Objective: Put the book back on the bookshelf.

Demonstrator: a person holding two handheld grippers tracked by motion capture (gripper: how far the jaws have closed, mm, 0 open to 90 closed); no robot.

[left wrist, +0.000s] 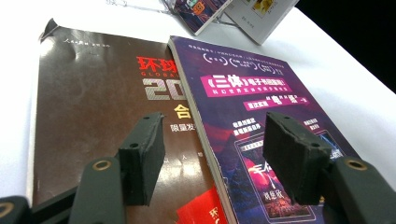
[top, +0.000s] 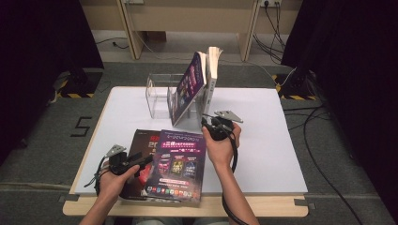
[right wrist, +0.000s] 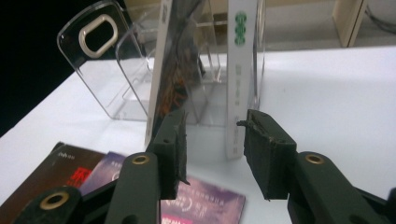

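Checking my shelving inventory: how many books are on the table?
4: a purple book lying on a brown book at the front; a purple one and a white one standing in the clear rack.

- A recording studio or lab setup, not a home.
- A white table (top: 263, 140) stands on grey carpet; black curtains (top: 42, 42) hang to either side of it.
- Beyond the table, light wooden furniture legs (top: 129, 33), a wall socket (top: 267, 3) and trailing cables (top: 324, 154).
- Yellow-black hazard tape (top: 75, 95) marks stand bases near the table's far corners.
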